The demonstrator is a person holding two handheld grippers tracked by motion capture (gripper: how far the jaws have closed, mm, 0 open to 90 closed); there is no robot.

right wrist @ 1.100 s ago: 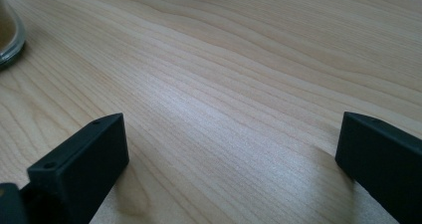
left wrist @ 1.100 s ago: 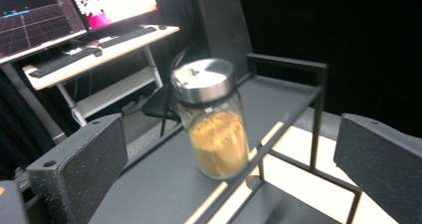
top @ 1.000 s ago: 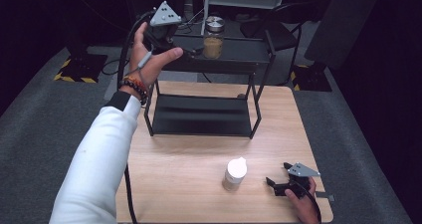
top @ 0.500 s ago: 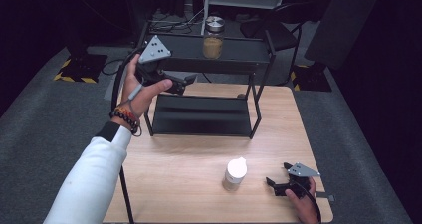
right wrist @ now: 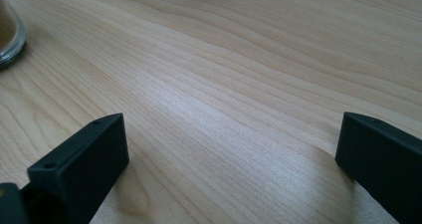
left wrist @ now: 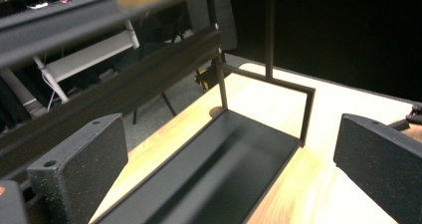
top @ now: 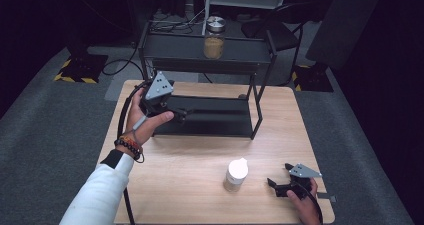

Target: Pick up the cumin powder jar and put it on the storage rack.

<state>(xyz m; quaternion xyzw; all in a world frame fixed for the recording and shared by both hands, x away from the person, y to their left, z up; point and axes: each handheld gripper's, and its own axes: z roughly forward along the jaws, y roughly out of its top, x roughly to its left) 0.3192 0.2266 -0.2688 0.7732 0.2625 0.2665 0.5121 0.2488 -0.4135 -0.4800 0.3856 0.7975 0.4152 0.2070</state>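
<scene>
A black two-shelf rack [top: 252, 102] stands at the back of the wooden table [top: 185, 175]. On its top shelf is a glass jar [top: 214, 40] with a silver lid and tan contents. A second jar with a white lid [top: 236, 174] stands on the table at the front. My left gripper [top: 181, 113] hovers at the left end of the rack's lower tray [left wrist: 224, 159], open and empty [left wrist: 229, 149]. My right gripper [top: 279, 177] rests low at the table's front right, just right of the white-lidded jar, open with bare wood between its jaws [right wrist: 229, 149].
The white-lidded jar's base [right wrist: 7, 35] sits at the far left of the right gripper view. Behind the table stand a chair [top: 280, 35] and a metal frame on grey carpet. Yellow-black floor markers [top: 75, 70] lie at both back sides.
My left gripper has come down and back from the rack's top shelf to the left end of the lower tray. The right gripper and both jars have stayed put.
</scene>
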